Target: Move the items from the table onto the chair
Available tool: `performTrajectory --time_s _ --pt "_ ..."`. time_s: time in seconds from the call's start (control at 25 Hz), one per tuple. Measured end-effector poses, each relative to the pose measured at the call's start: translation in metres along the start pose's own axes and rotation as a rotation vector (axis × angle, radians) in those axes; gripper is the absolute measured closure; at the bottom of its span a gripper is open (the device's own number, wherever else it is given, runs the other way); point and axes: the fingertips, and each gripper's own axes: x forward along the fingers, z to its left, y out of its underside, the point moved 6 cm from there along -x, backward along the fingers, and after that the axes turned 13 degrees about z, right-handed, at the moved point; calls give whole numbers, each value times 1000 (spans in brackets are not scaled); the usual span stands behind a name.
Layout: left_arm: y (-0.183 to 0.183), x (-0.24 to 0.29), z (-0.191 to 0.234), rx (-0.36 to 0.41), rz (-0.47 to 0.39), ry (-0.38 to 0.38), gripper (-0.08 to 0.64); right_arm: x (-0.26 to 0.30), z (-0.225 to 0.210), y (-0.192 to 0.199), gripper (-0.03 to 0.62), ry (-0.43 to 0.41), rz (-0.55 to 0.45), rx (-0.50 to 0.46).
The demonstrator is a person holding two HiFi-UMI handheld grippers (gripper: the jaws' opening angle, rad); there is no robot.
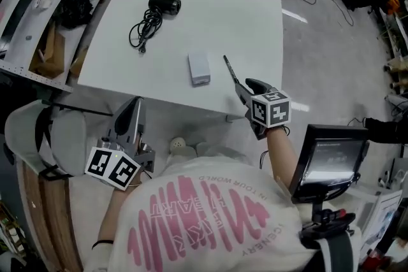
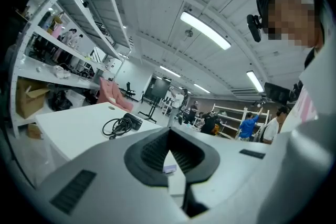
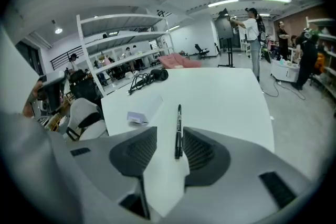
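White bench (image 1: 248, 16) holds all three items, a corded hair dryer (image 1: 164, 4), a small white box (image 1: 199, 67) and a black pen (image 1: 230, 69); the chair (image 1: 25, 130) (at the person's left) seems to have received none. The right gripper (image 3: 168, 139) has its fingers released astride the pen; the left gripper (image 2: 168, 132) has them clenched, empty.

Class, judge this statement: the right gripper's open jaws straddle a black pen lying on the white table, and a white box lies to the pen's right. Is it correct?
One slip: the white box lies left of the black pen, not right, as the head view shows. Otherwise correct: the right gripper, open, straddles the pen on the white table.
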Motion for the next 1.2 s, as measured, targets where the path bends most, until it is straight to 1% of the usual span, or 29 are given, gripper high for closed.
performTrajectory --time_s 0.24,0.36,0.44,0.56,0.68,0.76,0.84,1.0,1.08,1.2 --pt "26 -23 -8 -46 1 -114 552 27 -6 9 446 65 141 -95" --pt "32 -30 -12 -57 -5 -155 552 36 -11 12 448 79 195 -101" --pt "33 -37 -12 -62 -13 -179 552 38 -12 13 451 82 216 -92" --pt "34 -49 -5 -68 -35 -209 552 41 -9 13 511 81 224 -105" --pt "37 -54 -6 -66 -67 -230 552 44 -12 13 520 44 233 -98" --pt "41 -57 -11 -63 -87 -247 552 43 -17 12 521 25 218 -88" --pt "45 -60 -11 -68 -108 -265 552 39 -21 5 522 21 177 -88" --pt "49 -71 -1 -86 -138 -305 552 29 -15 -27 523 -8 48 -81" --pt "52 -78 0 -92 -151 -327 552 21 -4 -46 523 -45 -15 -101" --pt "55 -90 2 -112 -184 -367 552 10 26 -76 523 -118 -87 -179"
